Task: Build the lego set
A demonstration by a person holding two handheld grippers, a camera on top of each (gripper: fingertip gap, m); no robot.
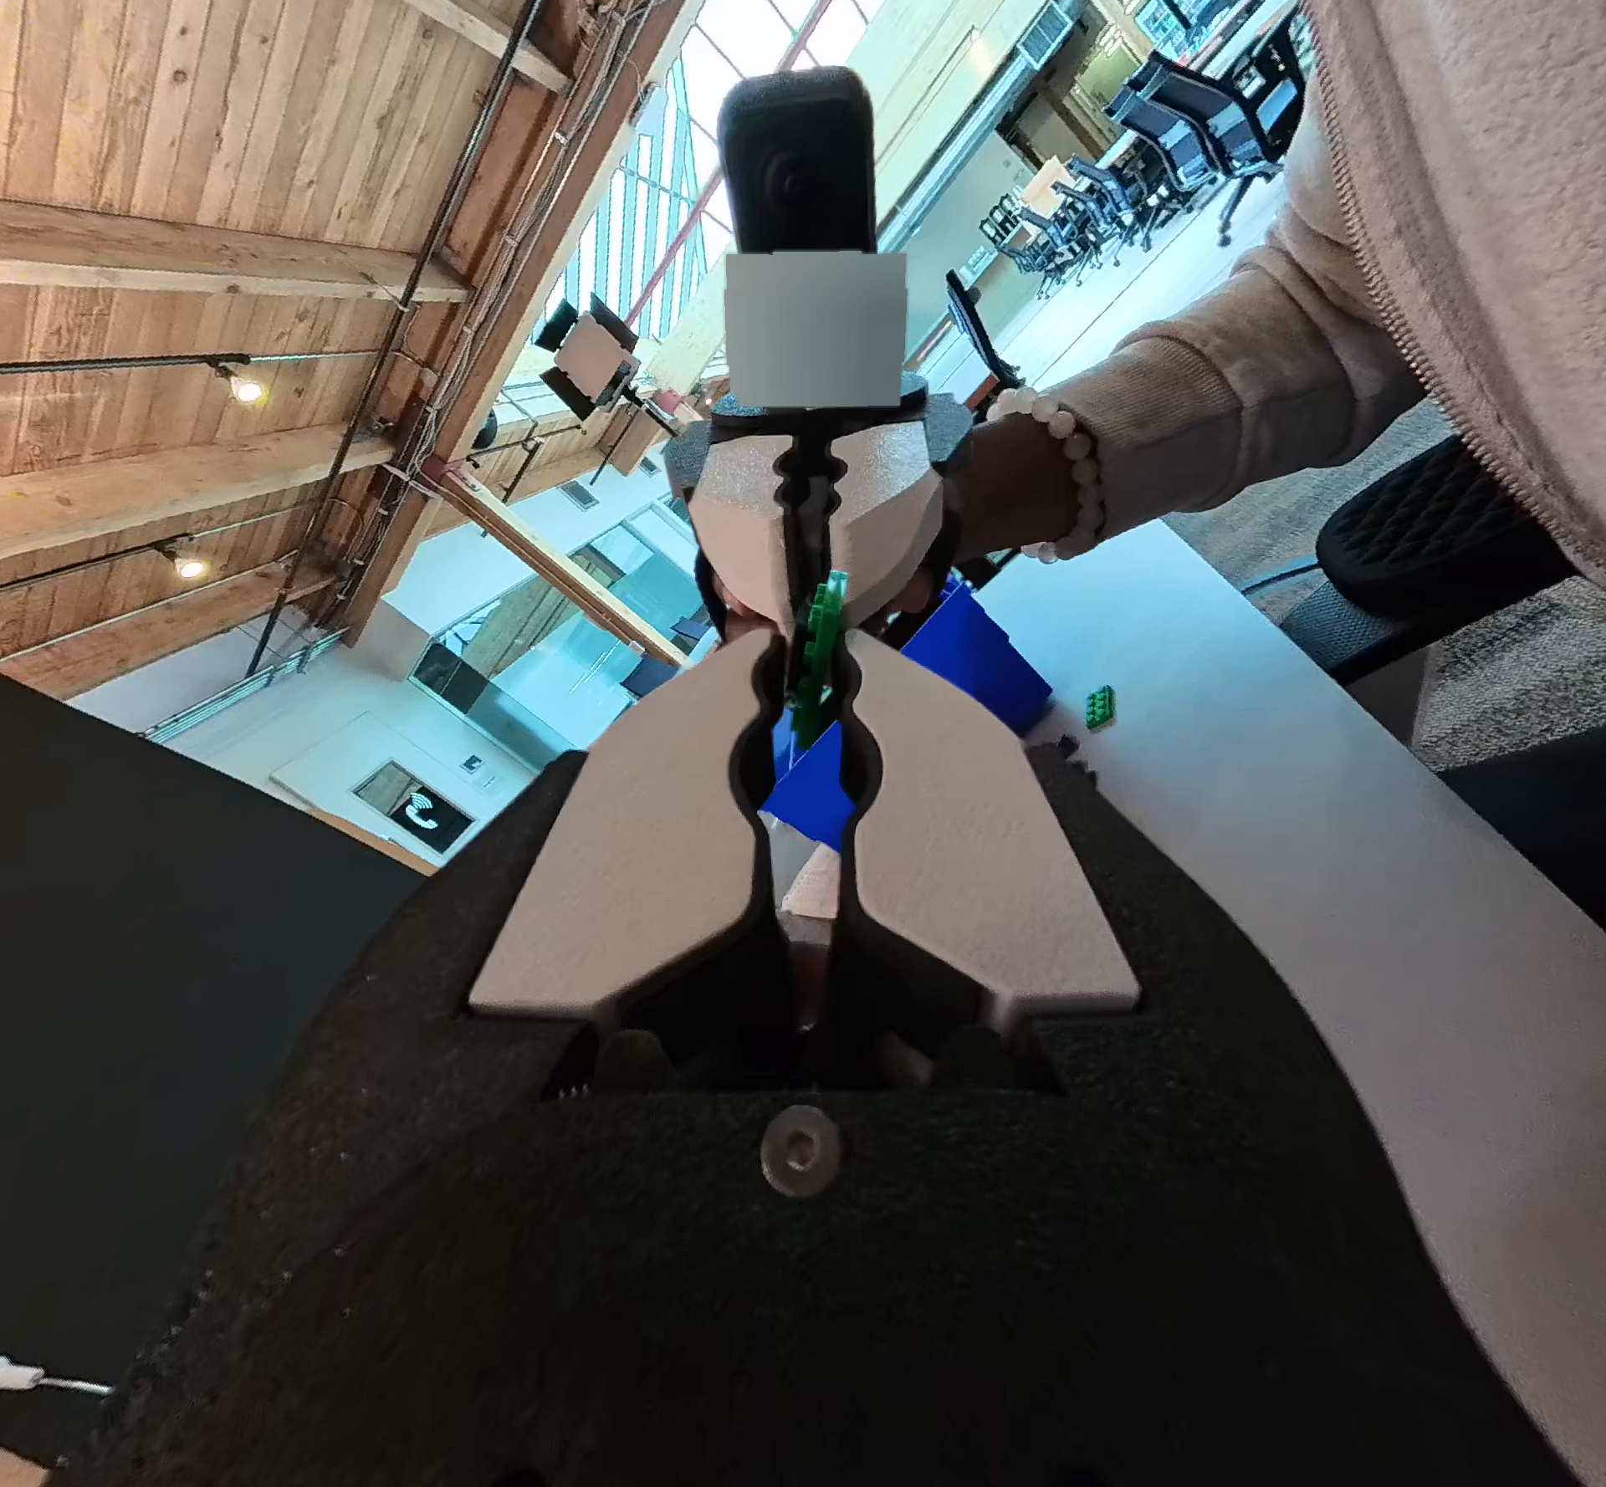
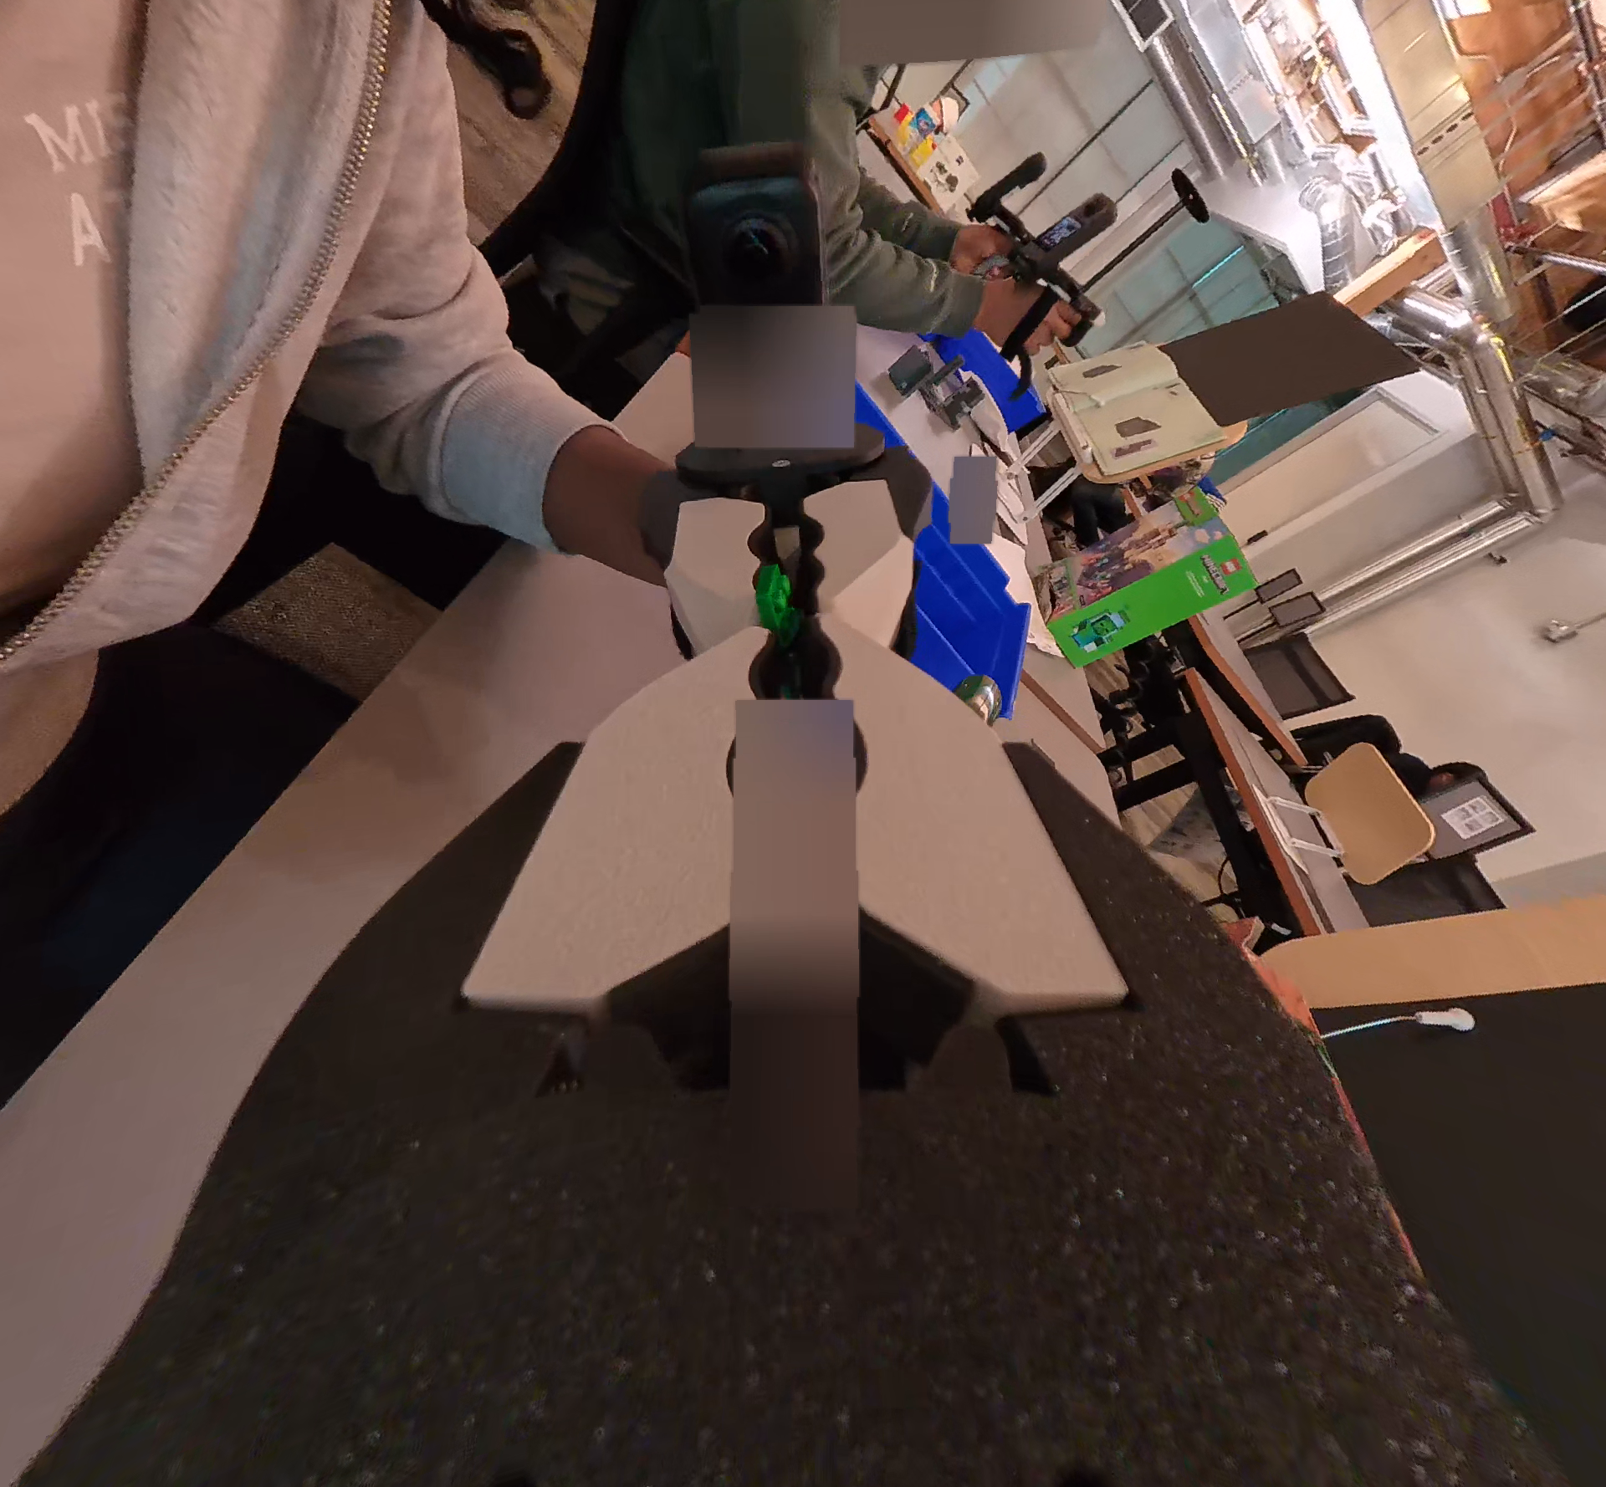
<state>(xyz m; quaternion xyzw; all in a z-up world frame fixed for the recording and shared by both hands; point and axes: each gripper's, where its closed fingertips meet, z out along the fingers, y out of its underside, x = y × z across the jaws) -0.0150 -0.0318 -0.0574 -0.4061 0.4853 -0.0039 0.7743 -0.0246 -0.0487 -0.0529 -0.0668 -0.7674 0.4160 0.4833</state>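
A green lego piece [image 1: 812, 663] is pinched between the tips of the left gripper [image 1: 812, 694] and the facing right gripper [image 2: 786, 655], both nearly closed on it. Assembly is judged early: another green brick [image 1: 1099, 705] lies unused on the tabletop [image 1: 1217, 750], right of the left gripper.

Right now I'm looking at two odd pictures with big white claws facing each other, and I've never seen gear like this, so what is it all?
These are two hand-held grippers, each carrying its own camera that looks along its fingers. One picture comes from the left gripper, the other from the right gripper, so each also shows the opposite gripper facing it. Both are shut on the same small green lego assembly, held in the air between them, probably to press pieces together. Below is a white table with a loose green lego piece and blue bins. A person in a beige zip hoodie holds both grippers.
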